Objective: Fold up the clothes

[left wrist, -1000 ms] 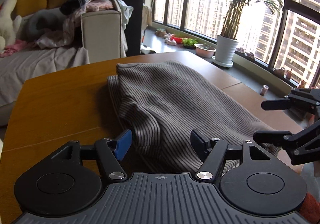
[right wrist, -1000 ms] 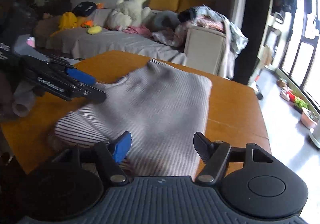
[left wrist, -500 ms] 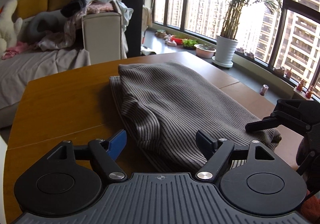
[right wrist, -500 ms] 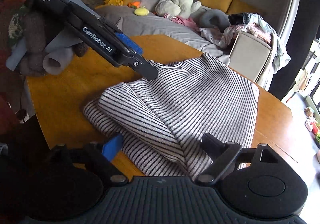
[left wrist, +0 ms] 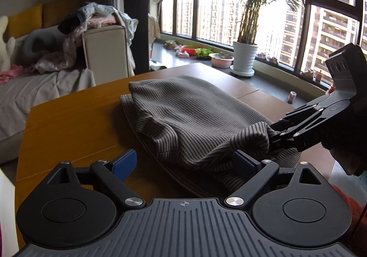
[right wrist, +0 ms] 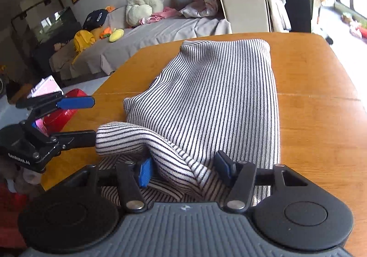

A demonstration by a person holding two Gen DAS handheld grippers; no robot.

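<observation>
Left wrist view: your left tongs [left wrist: 184,161] stand wide open and hold nothing, low over the near edge of the desk [left wrist: 68,114]. The striped sweater [left wrist: 183,107] lies folded along the middle of the desk, reaching toward its far edge. At right, your right tongs [left wrist: 273,136] pinch a raised fold.

Right wrist view: your right tongs [right wrist: 184,171] are partly closed on a bunched fold of the sweater [right wrist: 218,91]. Your left tongs [right wrist: 93,119] gape open beside the fold, at the desk's [right wrist: 316,78] left edge.
</observation>
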